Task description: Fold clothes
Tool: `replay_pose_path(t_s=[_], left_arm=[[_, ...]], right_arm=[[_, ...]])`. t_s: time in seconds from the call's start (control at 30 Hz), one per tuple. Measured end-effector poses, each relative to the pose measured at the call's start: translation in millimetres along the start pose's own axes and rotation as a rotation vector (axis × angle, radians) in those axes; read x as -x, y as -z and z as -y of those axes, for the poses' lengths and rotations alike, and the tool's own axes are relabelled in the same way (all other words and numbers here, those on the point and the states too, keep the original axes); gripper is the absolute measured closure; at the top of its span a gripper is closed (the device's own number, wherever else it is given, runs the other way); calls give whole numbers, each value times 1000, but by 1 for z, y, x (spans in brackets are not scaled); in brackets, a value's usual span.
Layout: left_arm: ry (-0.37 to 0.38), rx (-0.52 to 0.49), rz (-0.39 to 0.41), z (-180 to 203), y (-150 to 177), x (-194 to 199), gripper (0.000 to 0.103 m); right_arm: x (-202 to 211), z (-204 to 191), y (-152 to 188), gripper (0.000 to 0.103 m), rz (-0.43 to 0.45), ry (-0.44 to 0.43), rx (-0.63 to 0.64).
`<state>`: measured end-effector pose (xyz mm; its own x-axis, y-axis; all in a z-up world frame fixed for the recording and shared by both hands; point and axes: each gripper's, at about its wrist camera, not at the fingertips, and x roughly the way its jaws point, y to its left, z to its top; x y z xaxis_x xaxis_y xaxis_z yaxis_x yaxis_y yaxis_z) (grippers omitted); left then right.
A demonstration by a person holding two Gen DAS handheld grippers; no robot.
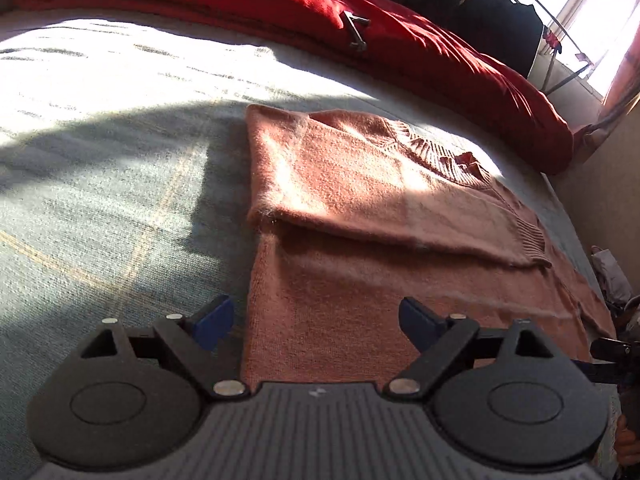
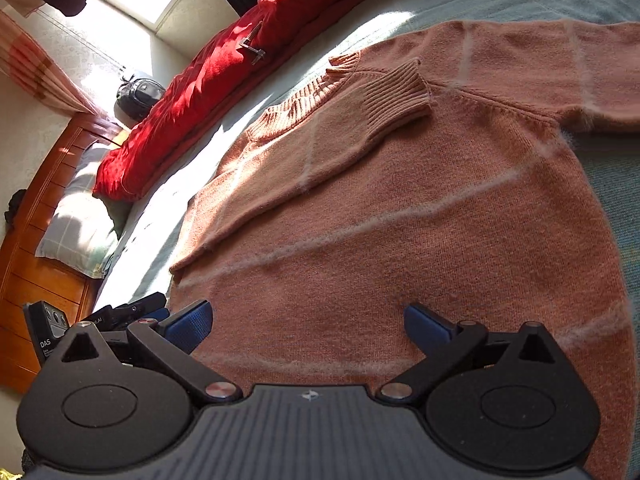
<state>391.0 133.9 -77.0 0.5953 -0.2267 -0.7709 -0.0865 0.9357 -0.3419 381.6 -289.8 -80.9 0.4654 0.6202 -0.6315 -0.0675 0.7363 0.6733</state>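
Note:
A salmon-pink knitted sweater (image 1: 360,312) with thin pale stripes lies flat on the bed. In the right wrist view the sweater (image 2: 400,232) has one sleeve (image 2: 320,148) folded across the chest, its ribbed cuff (image 2: 396,96) beside the collar (image 2: 304,96). The other sleeve (image 2: 560,64) stretches out to the right. My left gripper (image 1: 316,316) hovers open over the sweater's near left edge, nothing between its blue pads. My right gripper (image 2: 308,318) is open too, above the lower body of the sweater. The folded sleeve (image 1: 380,200) lies ahead of the left gripper.
The grey-green bed cover (image 1: 100,180) spreads to the left of the sweater. A red quilt (image 1: 280,4) runs along the far side of the bed. A pillow (image 2: 80,208), a wooden headboard (image 2: 36,208) and a black bag (image 2: 138,92) are at the left of the right wrist view.

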Motion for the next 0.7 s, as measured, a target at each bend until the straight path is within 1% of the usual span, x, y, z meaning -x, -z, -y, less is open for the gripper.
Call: replay_pose_path(t_s=[0.03,0.1,0.2,0.27,0.33,0.4,0.5,0.57,0.7], left_arm=[[-3,9,-6,0,2,6,14],[47,-6,19,8,8,20,14],[88,-127,75,43,16,41,13],[112,-220,79,68,24,42,13],[122,-304,60,89,35,35,12],[104,-396,42,108,52,23,12],[33,-483,16,121,76,11,13],[0,-503,3,119,90,10,13],[-44,-515,-9,111,117,23,12]], right_arm=[[0,2,1,0,1,-4,-5],[1,0,2,0,3,-3,10],[-3,-6,3,0,-6,26,61],[-6,-10,5,0,-7,45,90],[-9,-13,8,0,-5,60,114],[-10,-14,11,0,1,70,136],[-11,-16,15,0,11,84,176],[-11,-19,19,0,18,94,215],[-12,-22,27,0,29,111,285]])
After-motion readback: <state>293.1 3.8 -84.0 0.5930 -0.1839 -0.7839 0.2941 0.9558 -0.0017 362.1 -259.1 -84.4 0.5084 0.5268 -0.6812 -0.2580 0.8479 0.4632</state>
